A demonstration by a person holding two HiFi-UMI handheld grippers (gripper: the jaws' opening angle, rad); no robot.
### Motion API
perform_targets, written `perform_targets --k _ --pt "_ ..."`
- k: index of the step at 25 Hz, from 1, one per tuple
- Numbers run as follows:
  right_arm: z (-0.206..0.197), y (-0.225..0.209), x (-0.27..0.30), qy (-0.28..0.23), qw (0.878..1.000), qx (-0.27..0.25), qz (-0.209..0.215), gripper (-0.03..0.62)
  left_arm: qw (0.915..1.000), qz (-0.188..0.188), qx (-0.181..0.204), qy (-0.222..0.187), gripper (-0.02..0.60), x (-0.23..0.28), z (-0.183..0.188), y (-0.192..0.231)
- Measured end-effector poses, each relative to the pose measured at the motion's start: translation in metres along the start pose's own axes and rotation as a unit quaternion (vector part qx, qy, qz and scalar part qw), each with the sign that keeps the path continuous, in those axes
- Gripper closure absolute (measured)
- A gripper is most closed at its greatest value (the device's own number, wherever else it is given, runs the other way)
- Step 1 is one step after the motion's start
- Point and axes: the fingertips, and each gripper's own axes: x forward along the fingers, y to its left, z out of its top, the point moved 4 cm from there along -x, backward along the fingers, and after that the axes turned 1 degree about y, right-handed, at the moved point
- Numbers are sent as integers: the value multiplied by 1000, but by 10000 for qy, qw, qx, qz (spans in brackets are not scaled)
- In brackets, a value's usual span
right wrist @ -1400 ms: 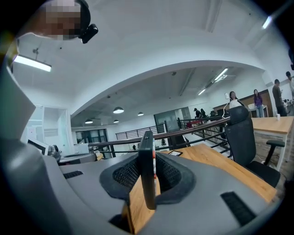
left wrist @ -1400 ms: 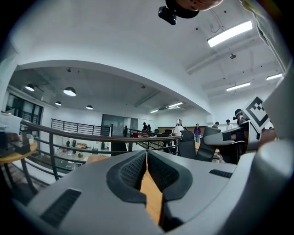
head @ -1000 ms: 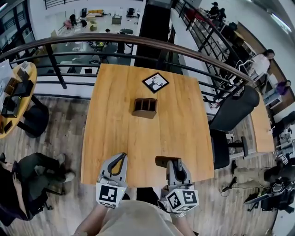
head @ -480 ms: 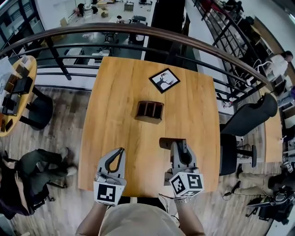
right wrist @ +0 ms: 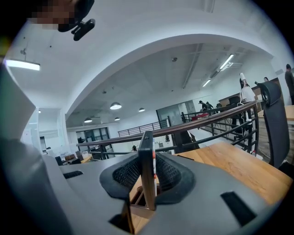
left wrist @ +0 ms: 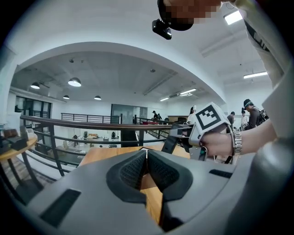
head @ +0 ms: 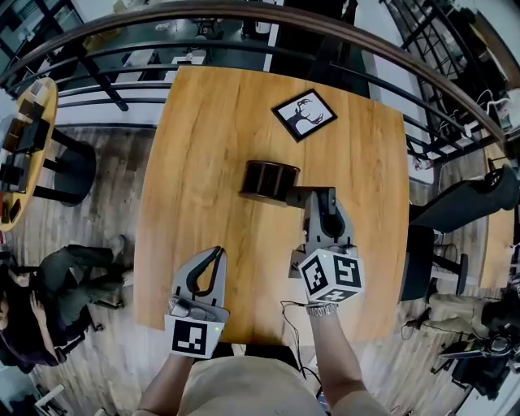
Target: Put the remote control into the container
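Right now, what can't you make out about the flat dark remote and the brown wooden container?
Flat dark remote control: buttons; edge-on in right gripper view, too small in head view.
Dark brown wooden container: compartments; shadowed in head view, mostly behind the right gripper in its view.
Whether they touch: cannot tell.

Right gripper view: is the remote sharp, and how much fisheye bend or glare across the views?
Right gripper view: the remote control, edge-on and close, looks soft. Head view: fisheye bows the railing; the table is evenly lit, no harsh glare. Left gripper view: dark vignetted corners, bright ceiling lights.
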Motion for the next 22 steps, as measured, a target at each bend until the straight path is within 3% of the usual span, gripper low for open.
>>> perform_targets --k 8,22 --pt "-37 -23 70 249 9995 44 -188 491 9995 143 -126 263 563 19 -27 4" --pt "-96 -16 101 622 9965 -501 -249 491 9979 248 -65 596 563 12 -48 21"
